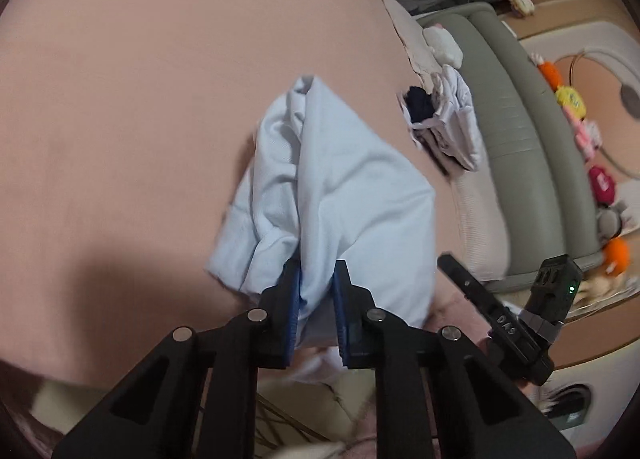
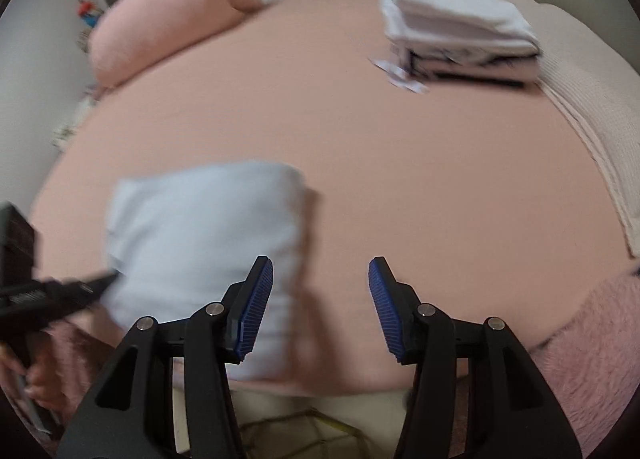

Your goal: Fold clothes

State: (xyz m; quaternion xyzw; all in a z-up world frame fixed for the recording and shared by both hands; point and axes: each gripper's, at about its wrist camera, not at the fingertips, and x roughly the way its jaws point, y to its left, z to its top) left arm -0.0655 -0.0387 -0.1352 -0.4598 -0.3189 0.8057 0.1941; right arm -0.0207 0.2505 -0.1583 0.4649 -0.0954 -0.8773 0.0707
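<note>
Smooth pink bedsheet [image 2: 360, 147]; left tongs [image 1: 317, 291] pinch rumpled pale-blue garment [image 1: 340, 195].

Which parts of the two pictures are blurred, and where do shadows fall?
Left wrist view: the folded pile is smeared, the blue garment fairly sharp; a dark shadow lies on the sheet at lower left. Right wrist view: motion blur softens the garment, pile and pillow; the right gripper is sharp.

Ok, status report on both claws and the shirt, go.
Left claw shut on light blue shirt. Right claw open, empty, beside it. Folded stack far across bed, nothing in the way.
</note>
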